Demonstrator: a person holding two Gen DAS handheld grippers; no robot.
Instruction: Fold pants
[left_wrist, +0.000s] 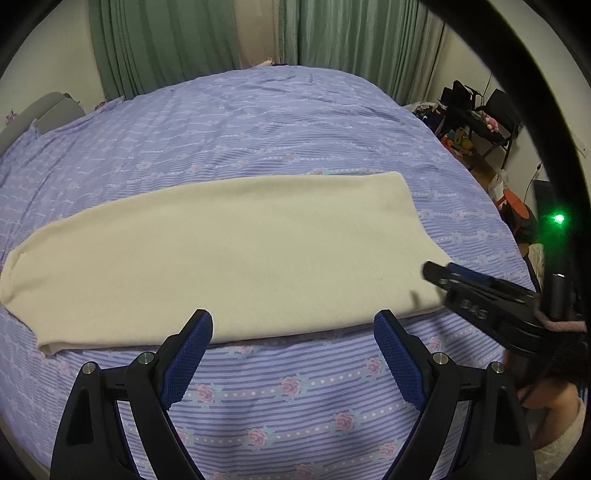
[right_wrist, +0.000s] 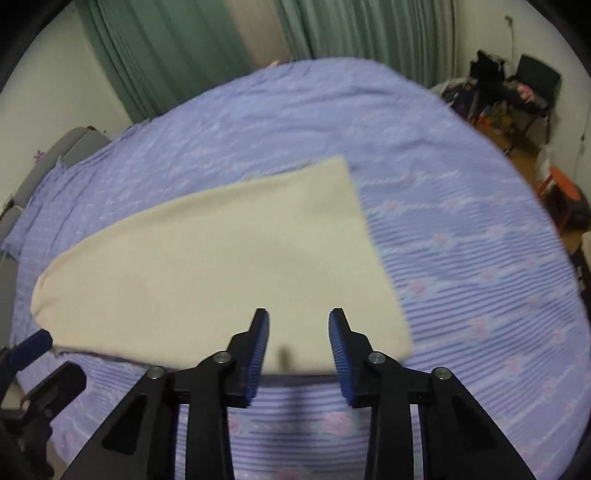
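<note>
Bed (left_wrist: 295, 122): wearing a purple flowered sheet.
Pants (left_wrist: 221, 254): lying folded lengthwise across it.
Left gripper (left_wrist: 293, 325): hovering, jaws spread.
Right gripper (right_wrist: 298, 325): hovering over the pants' near edge, jaws spread.

The pants (left_wrist: 221, 254) lie flat on the bed (left_wrist: 258, 122), stretched crosswise from left to right near its front edge. The left claw (left_wrist: 293, 325) hangs before their near edge, over bare bedding, jaws wide apart. The right claw (right_wrist: 299, 325) sits over the near right corner of the pants, perhaps just above the cloth; blur hides any contact. Curtains (left_wrist: 166, 40) hang behind the bed. A cluttered rack (left_wrist: 476, 122) stands to the right, beyond the bed.
</note>
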